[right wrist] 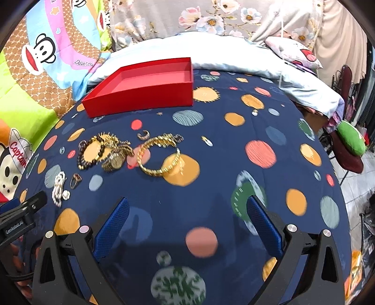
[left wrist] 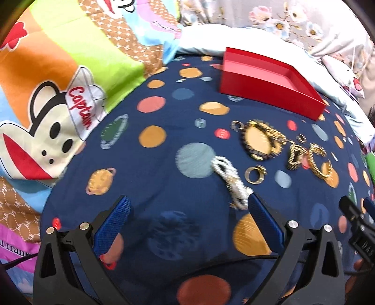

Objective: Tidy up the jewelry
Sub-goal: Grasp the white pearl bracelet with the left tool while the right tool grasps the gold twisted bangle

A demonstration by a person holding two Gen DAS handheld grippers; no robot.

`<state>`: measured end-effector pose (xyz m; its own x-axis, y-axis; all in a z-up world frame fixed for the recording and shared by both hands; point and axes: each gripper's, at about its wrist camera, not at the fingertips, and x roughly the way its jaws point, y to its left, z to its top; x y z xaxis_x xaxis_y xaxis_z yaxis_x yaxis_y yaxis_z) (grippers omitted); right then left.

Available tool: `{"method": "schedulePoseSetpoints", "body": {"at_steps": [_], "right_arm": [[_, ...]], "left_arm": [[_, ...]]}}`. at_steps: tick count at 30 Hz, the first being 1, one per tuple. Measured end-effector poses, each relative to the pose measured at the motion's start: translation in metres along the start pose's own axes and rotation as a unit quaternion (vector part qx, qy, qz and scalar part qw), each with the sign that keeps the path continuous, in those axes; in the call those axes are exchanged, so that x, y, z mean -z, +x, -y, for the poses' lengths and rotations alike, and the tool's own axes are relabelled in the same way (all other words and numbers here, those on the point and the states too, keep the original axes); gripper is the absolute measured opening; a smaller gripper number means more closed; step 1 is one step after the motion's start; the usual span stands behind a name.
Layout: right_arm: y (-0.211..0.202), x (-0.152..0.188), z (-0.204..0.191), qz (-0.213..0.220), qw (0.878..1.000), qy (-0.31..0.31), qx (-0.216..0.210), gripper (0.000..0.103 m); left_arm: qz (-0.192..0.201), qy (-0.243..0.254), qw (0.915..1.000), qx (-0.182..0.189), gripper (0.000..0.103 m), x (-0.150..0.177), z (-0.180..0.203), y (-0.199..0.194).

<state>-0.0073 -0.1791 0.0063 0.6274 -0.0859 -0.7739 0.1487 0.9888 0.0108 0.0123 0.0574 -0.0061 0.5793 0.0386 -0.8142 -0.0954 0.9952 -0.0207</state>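
Note:
A red open box [left wrist: 269,82] [right wrist: 145,86] sits at the back of a navy planet-print cloth [left wrist: 164,140]. Jewelry lies in front of it: a dark beaded bracelet [left wrist: 259,140] [right wrist: 91,152], gold bangles [left wrist: 316,162] [right wrist: 159,154], a gold watch [right wrist: 116,159], a white pearl bracelet [left wrist: 230,180] [right wrist: 58,185], a gold ring [left wrist: 255,174] [right wrist: 75,180] and small rings [right wrist: 143,135]. My left gripper [left wrist: 187,211] is open and empty, its right finger close to the pearl bracelet. My right gripper [right wrist: 187,211] is open and empty, nearer than the gold bangles.
A bright cartoon-monkey blanket [left wrist: 58,105] lies to the left. A pale blue pillow [right wrist: 211,51] lies behind the box, with floral fabric [right wrist: 199,16] beyond. At the right bed edge are a green cushion [right wrist: 351,138] and the floor.

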Motion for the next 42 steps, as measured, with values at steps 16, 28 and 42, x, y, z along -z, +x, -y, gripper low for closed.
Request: {"method": "schedulePoseSetpoints", "body": {"at_steps": [16,28,42], "right_arm": [[0.014,-0.008,-0.001,-0.012,1.000,0.009,-0.007,0.098],[0.026,-0.020,-0.001,-0.015,1.000,0.010,-0.024,0.095],[0.064,-0.038,-0.016,-0.030,0.999,0.012,-0.032,0.078]], "left_arm": [[-0.042,0.008,0.9979,0.049,0.078,-0.014,0.025,0.033],[-0.033,0.014,0.9965,0.075,0.015,-0.022,0.021,0.032],[-0.001,0.009,0.9978,0.065,0.013,-0.034,0.005,0.015]]}}
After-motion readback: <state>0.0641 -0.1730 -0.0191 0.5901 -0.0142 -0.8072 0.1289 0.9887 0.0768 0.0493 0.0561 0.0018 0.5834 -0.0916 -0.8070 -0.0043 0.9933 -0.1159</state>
